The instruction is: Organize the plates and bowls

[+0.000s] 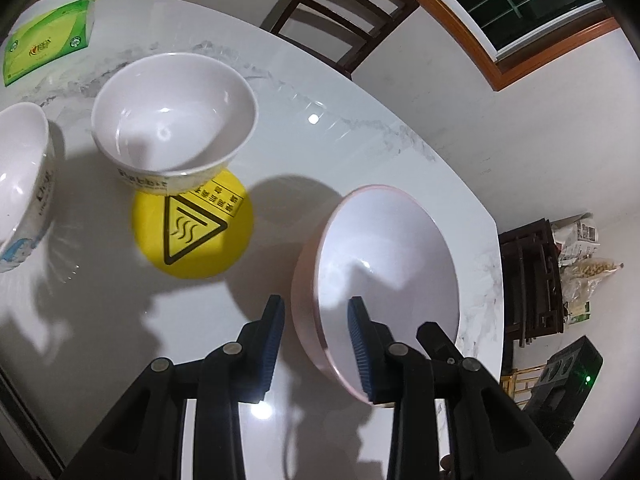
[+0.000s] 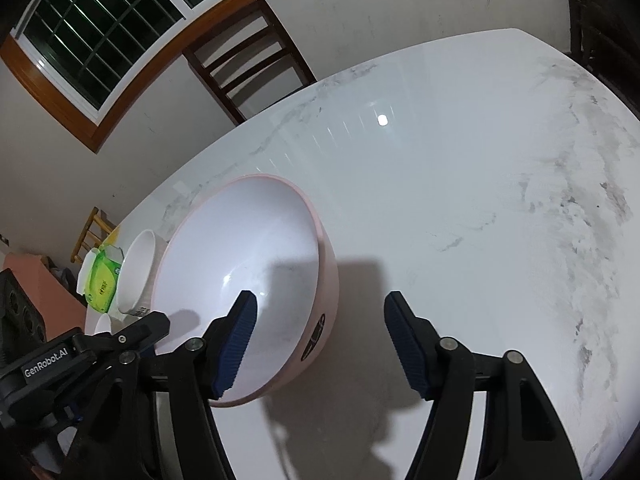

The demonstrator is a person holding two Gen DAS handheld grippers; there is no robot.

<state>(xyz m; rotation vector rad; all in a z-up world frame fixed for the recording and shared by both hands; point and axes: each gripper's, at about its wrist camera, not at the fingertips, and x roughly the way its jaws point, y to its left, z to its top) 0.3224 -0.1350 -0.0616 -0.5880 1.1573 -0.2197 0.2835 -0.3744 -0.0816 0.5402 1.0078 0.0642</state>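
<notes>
A large pink bowl (image 1: pixel 384 256) with a white inside stands on the white marble table (image 1: pixel 320 140). My left gripper (image 1: pixel 316 344) is open, its jaws straddling the bowl's near-left rim, one pad inside and one outside. My right gripper (image 2: pixel 320 344) is open too, straddling the same bowl's (image 2: pixel 248 248) right wall, with its left fingertip (image 2: pixel 236 344) inside the bowl. A white bowl (image 1: pixel 176 116) sits partly on a yellow warning disc (image 1: pixel 196 228). Another white printed bowl (image 1: pixel 20 184) stands at the far left.
A green tissue box (image 1: pixel 48 44) lies at the table's far left corner. A dark wooden chair (image 1: pixel 340 20) stands behind the table. The table's right edge (image 1: pixel 496 280) is close to the pink bowl. Clutter and a dark stool (image 1: pixel 532 280) stand beyond it.
</notes>
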